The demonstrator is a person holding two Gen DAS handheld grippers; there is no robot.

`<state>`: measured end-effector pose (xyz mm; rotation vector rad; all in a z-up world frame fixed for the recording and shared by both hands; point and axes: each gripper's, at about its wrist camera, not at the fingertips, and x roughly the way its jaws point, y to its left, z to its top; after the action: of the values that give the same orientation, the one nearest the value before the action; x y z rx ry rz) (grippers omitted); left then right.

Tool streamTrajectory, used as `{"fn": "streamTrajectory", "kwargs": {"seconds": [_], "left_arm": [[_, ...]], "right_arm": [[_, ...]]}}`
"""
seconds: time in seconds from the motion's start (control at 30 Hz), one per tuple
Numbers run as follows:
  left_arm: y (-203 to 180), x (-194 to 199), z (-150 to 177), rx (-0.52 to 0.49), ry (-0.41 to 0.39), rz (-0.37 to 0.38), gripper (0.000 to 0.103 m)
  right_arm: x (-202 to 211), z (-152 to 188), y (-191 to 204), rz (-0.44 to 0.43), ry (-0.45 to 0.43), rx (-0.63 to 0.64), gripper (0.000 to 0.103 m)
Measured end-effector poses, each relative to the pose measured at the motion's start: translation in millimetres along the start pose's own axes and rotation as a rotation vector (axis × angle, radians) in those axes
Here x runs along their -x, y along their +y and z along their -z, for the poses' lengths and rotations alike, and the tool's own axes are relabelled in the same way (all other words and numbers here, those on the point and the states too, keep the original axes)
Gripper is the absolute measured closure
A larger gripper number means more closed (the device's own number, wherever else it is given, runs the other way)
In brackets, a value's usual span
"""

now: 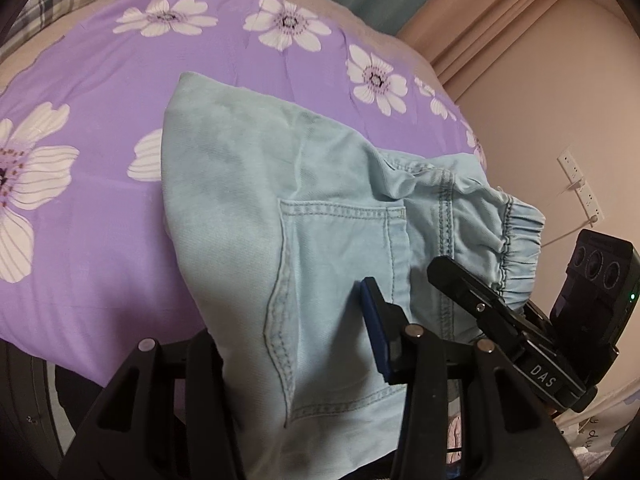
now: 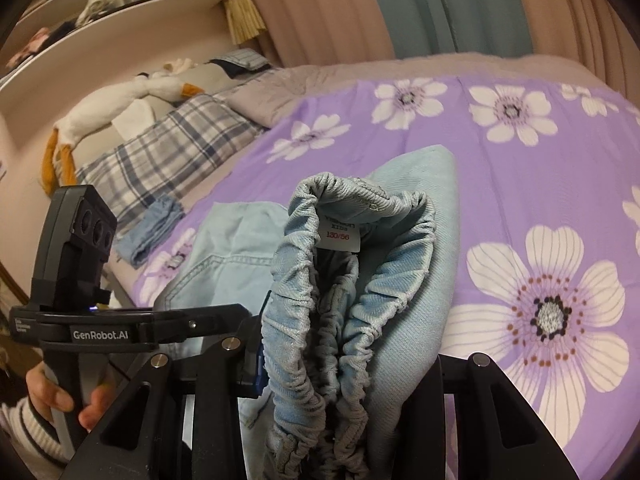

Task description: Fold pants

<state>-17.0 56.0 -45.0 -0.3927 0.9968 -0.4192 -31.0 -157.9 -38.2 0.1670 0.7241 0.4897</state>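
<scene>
clearly, the pants (image 1: 304,216) are held up over the bed (image 1: 100,184), gripped at both ends of the waist. the left gripper (image 1: 296,340) is clamped on the denim just below the back pocket (image 1: 340,272); cloth fills the gap between its fingers, and one blue pad (image 1: 374,328) is pressed against the fabric. the right gripper (image 2: 340,380) is clamped on the bunched elastic waistband (image 2: 320,320), which is gathered in folds between its fingers, with the white size label (image 2: 340,236) turned up toward the camera. in the left view the right gripper (image 1: 468,284) is seen from the side, biting the gathered waistband (image 1: 516,248) at the right edge of the pants. in the right view the left gripper's body (image 2: 120,328) is seen at the left, and a hand (image 2: 60,396) in a striped sleeve is wrapped round its handle. the far end of the pants is draped down onto the purple flowered cover (image 2: 540,160). a plaid pillow (image 2: 172,140), a plush goose (image 2: 120,100) and a small folded blue cloth (image 2: 152,232) lie at the head of the bed. curtains (image 2: 400,4) hang behind it.
</scene>
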Motion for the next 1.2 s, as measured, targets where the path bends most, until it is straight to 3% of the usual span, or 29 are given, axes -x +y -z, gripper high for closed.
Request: {"fn": "streamTrajectory", "kwargs": {"seconds": [0.77,1.2], "left_arm": [[-20,65,-45,-0.094,-0.195,0.003,0.059],[-27,65,-75,-0.151,-0.243,-0.024,0.059]], "right_arm": [[27,-48,40,0.003,-0.171,0.165,0.063],[19,-77,44,0.02,-0.228,0.204,0.063]]}}
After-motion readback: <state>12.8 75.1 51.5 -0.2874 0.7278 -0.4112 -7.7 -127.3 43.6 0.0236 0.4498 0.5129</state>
